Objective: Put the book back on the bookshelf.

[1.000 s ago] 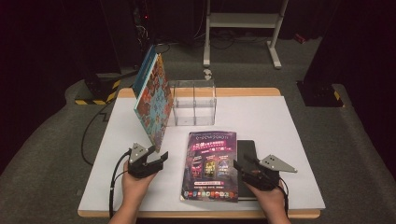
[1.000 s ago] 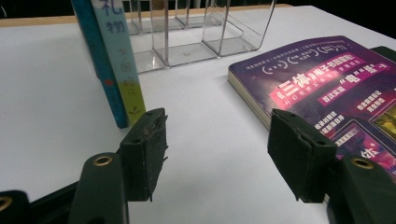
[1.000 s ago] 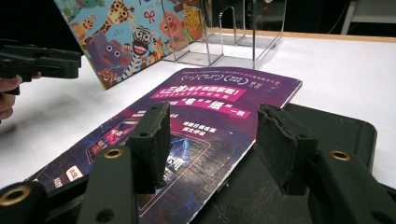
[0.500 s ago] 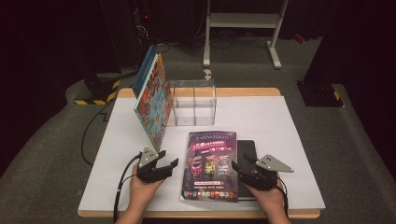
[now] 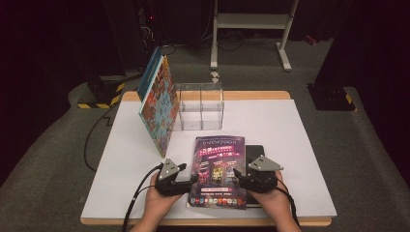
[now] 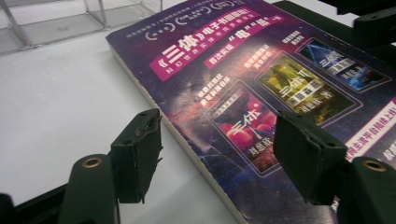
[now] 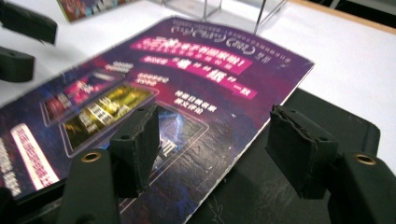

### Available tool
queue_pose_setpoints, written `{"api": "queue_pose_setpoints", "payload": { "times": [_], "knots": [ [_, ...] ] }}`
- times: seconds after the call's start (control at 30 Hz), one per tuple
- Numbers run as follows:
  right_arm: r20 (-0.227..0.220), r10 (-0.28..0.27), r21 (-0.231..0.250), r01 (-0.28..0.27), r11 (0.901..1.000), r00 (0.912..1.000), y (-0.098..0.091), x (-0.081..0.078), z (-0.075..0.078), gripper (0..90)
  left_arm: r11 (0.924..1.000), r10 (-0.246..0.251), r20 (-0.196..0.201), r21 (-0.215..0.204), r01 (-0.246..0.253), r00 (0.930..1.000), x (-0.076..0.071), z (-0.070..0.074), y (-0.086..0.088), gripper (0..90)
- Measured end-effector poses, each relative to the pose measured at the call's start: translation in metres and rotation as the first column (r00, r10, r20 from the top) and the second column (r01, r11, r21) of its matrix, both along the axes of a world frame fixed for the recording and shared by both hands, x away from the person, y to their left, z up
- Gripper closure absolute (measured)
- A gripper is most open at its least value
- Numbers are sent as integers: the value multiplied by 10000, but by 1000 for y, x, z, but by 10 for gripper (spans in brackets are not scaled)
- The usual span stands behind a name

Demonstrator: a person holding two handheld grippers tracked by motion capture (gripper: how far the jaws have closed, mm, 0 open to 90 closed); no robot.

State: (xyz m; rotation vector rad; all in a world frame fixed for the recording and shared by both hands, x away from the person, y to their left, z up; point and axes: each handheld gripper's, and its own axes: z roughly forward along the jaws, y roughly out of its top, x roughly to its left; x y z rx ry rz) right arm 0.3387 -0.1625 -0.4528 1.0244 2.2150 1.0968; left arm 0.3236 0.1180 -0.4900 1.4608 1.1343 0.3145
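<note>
Your left gripper [image 5: 192, 181] and right gripper [image 5: 238, 175] are black, each topped by a grey three-cornered plate. Behind the worn, dark fingers [image 6: 138, 154] sit brass-coloured screws; black cables trail back. Your forearms are bare.

Your right gripper [image 7: 212, 154] has just been opening its jaws; they straddle the right edge of the purple book [image 7: 187, 98] without pressing it. Under that book lies a black book [image 7: 303, 121]. Beyond the purple book stands a clear box [image 7: 219, 9].
</note>
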Motion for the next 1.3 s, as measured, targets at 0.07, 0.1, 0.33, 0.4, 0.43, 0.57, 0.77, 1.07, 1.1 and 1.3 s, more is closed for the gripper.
{"api": "queue_pose_setpoints", "payload": {
  "times": [0.07,0.1,0.33,0.4,0.43,0.57,0.77,1.07,1.1,1.3],
  "knots": [
    [-32,-86,-321,85,9994,10000,2,1,-1,352,10000,-50,-15,38,50,10000,0,-1,-1,326],
    [-72,-169,-459,165,9988,9998,2,1,-1,354,10000,-64,-26,28,64,10000,-1,-1,-2,326],
    [-780,-441,-613,393,9973,9960,-5,6,-3,391,9999,-167,-84,-14,167,9998,-1,-2,-3,326],
    [-720,-474,-713,423,9966,9963,-6,5,-2,418,9998,-189,-135,-14,189,9997,-1,-3,-3,326],
    [-701,-510,-758,456,9961,9962,-7,4,-2,433,9997,-225,-162,3,225,9996,-1,-4,-4,327],
    [-792,-561,-749,502,9959,9953,-9,4,-2,438,9996,-272,-299,36,273,9992,-1,-6,-6,328],
    [-696,-561,-708,511,9962,9960,-10,2,-3,438,9997,-264,-1125,-21,264,9933,7,-10,-13,321],
    [-623,-652,-713,607,9956,9959,-13,0,-3,438,9992,-65,-2012,-397,-16,9795,17,-11,-16,197],
    [-626,-662,-720,617,9955,9958,-13,0,-3,438,9987,-77,-2093,-505,-30,9778,18,-11,-16,198],
    [-590,-663,-684,622,9957,9961,-13,0,-3,432,9980,-67,-2327,-620,-79,9725,19,-11,-19,195]
  ]
}}
